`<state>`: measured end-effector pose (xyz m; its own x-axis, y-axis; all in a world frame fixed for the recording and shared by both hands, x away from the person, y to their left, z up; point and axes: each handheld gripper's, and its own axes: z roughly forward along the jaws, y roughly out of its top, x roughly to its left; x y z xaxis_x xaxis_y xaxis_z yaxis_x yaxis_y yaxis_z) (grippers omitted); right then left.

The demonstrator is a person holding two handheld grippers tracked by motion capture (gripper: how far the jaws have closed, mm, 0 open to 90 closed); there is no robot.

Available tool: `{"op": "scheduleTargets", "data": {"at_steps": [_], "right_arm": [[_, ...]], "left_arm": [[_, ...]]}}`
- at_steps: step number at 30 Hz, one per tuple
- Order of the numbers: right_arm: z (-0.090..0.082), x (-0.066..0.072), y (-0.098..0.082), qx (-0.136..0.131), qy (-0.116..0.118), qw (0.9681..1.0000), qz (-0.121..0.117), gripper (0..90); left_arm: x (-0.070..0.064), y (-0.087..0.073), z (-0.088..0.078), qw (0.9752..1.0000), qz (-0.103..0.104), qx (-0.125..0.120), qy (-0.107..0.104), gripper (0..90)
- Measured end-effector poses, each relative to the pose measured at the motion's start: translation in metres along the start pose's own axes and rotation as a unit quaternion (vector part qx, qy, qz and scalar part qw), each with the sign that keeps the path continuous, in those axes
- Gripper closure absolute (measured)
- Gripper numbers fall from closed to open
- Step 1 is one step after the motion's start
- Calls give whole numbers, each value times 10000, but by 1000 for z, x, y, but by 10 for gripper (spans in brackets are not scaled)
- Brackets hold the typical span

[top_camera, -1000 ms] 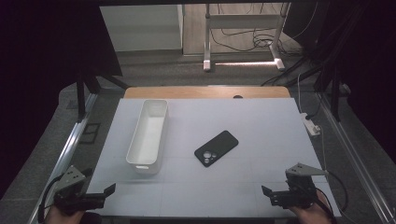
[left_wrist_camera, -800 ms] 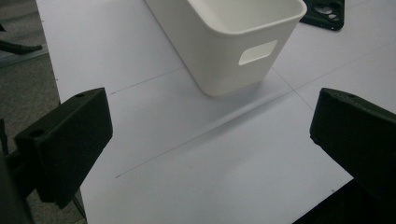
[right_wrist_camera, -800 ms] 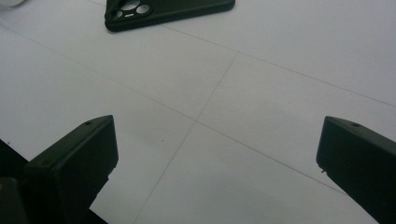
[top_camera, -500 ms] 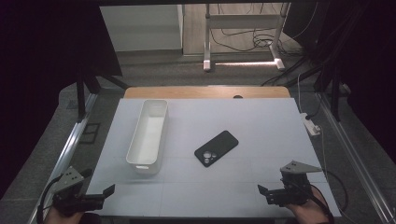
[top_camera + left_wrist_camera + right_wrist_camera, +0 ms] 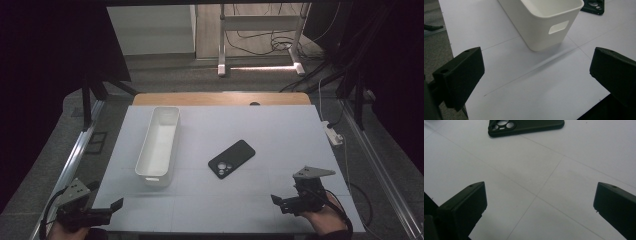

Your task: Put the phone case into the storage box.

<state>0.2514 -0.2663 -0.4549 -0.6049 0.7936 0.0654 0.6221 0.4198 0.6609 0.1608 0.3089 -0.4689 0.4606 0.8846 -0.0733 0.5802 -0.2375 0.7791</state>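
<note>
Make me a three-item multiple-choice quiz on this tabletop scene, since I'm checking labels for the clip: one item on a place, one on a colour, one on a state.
1. Where does the phone case lie relative to the bin in the high view?
A. Inside it
B. To its right, apart from it
C. To its left, touching it

2. What colour is the bin?
A. White
B. Red
C. Black

3. How do the jaws of the right gripper stand?
A. Shut on the phone case
B. Shut on nothing
C. Open, holding nothing

Answers:
1 B: bare table shows between the case and the bin.
2 A: its walls are white in the high view and the left gripper view.
3 C: the right gripper view shows its two jaws wide apart over bare table.
</note>
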Motion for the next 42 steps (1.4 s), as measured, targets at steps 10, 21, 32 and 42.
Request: {"op": "scheduleTargets", "data": {"at_steps": [10, 21, 32, 42], "right_arm": [[9, -2, 15, -84, 61, 9999, -76, 0], [24, -6, 32, 24, 176, 9997, -176, 0], [35, -8, 47, 111, 200, 9995, -202, 0], [47, -11, 61, 152, 233, 9992, -304, 0]], "left_arm": [[1, 0, 0, 10000, -17, -1, -24, 4], [1, 0, 0, 10000, -25, 7, -46, 4], [1, 0, 0, 10000, -33, 12, -61, 4], [1, 0, 0, 10000, -34, 14, -70, 4]]}}
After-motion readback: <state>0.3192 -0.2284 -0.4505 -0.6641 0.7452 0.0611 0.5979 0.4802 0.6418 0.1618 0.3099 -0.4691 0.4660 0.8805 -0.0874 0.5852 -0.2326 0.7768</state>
